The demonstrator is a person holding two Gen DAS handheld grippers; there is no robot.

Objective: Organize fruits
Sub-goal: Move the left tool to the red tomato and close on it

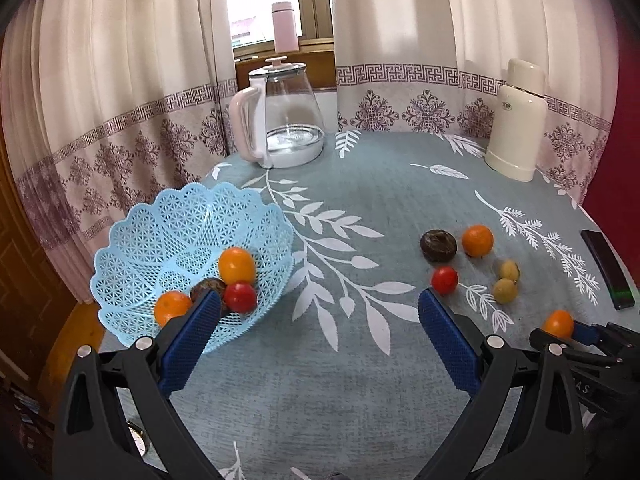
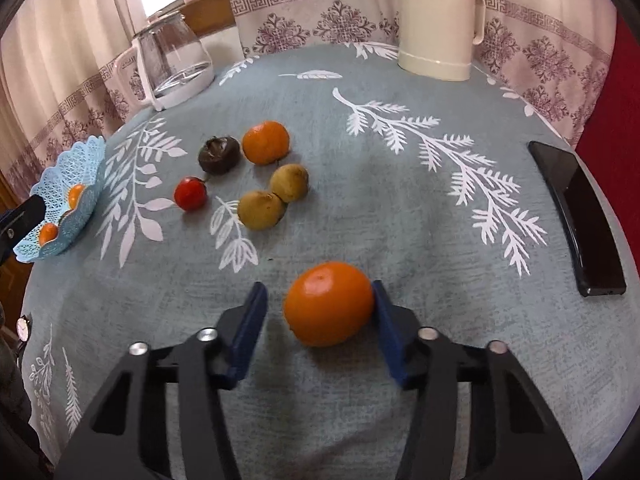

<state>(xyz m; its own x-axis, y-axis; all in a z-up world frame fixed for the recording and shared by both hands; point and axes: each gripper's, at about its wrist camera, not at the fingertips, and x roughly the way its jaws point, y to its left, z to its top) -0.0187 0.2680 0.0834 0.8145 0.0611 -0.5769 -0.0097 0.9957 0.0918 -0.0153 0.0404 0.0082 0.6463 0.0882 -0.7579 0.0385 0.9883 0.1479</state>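
A light-blue lattice basket [image 1: 132, 240] stands tilted at the table's left edge and holds two oranges [image 1: 236, 266], a red fruit [image 1: 240, 297] and a dark fruit partly hidden by my finger. My left gripper [image 1: 320, 300] is open and empty, its left finger in front of the basket's rim. On the cloth to the right lie a dark fruit [image 2: 220, 155], an orange [image 2: 266, 142], a red fruit [image 2: 190, 193] and two yellow-green fruits [image 2: 261, 210]. My right gripper [image 2: 319, 288] is open around another orange [image 2: 328, 310], which touches the right finger, with a gap at the left.
A glass kettle [image 1: 286, 120] with a pink handle stands at the back, a cream thermos [image 1: 518, 120] at the back right. A black phone [image 2: 576, 216] lies near the right edge. Curtains hang behind the round table; a pink bottle [image 1: 285, 28] sits on the windowsill.
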